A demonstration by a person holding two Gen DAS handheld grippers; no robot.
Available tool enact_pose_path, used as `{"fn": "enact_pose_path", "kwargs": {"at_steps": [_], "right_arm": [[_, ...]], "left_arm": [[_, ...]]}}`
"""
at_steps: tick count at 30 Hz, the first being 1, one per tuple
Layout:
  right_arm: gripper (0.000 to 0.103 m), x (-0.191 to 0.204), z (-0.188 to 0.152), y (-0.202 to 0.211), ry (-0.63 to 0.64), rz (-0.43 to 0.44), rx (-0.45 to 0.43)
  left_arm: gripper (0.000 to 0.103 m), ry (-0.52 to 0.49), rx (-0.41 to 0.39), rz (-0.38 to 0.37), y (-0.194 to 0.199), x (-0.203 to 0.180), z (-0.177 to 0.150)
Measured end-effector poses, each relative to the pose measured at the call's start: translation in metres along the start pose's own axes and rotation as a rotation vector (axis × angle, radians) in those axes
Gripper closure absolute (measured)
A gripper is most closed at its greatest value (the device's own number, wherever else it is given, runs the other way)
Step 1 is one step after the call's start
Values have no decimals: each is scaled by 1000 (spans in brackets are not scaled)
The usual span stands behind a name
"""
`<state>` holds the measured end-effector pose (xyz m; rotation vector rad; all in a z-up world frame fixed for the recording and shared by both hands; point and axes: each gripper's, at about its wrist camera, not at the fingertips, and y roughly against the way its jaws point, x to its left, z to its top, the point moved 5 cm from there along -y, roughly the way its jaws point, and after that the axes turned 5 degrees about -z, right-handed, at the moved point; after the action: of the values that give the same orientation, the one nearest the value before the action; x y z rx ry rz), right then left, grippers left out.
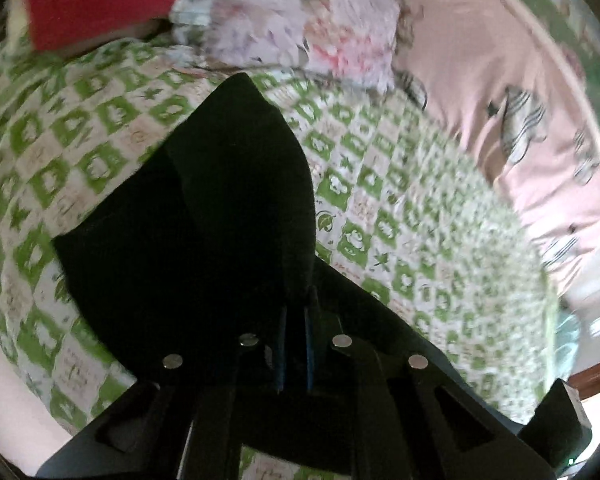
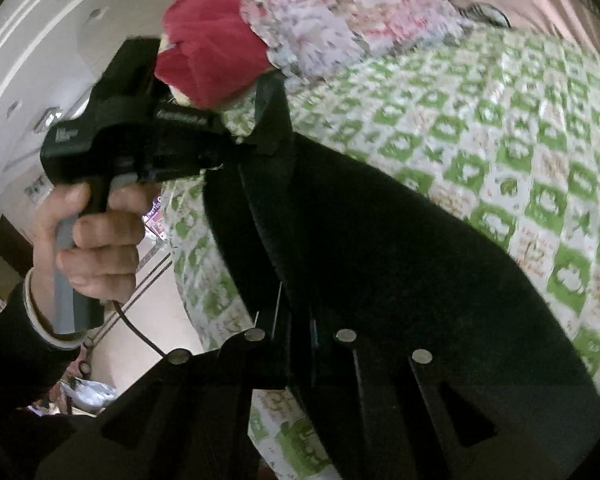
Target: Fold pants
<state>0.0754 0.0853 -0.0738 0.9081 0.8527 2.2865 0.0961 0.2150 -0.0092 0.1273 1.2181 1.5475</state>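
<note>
While both views are blurred, the left tongs (image 1: pixel 296 320) show blue pads nearly together, pinching an edge of the black pants (image 1: pixel 204 216) raised over the bed's green-checked sheet (image 1: pixel 380 216). Right tongs (image 2: pixel 296 328) likewise clamp the pants. Ahead, a hand (image 2: pixel 88 236) grips the other tool's handle near a red cloth (image 2: pixel 212 48)

Pants (image 1: pixel 204 216) on bedsheet (image 1: pixel 400 208); pillow (image 1: pixel 300 12) behind pants; blanket (image 1: pixel 100 0) left of pillow.
</note>
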Motion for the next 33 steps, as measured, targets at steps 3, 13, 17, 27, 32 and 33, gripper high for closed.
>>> {"fn": "enact_pose_path", "kwargs": {"at_steps": [3, 13, 17, 27, 32, 33], "right_arm": [[96, 9, 1, 4, 34, -12, 4], [96, 20, -17, -11, 120, -84, 82], [96, 19, -20, -11, 128, -97, 91], [96, 23, -24, -18, 169, -122, 134], [93, 23, -25, -19, 173, -125, 151], [93, 23, -25, -19, 168, -119, 158]], "left_arm": [[98, 20, -36, -42, 17, 11, -10], [98, 110, -31, -92, 16, 51, -35], [98, 103, -27, -102, 16, 54, -42], [96, 123, 10, -101, 12, 72, -57], [93, 137, 30, -111, 11, 78, -59], [89, 137, 25, -115, 13, 78, -59]]}}
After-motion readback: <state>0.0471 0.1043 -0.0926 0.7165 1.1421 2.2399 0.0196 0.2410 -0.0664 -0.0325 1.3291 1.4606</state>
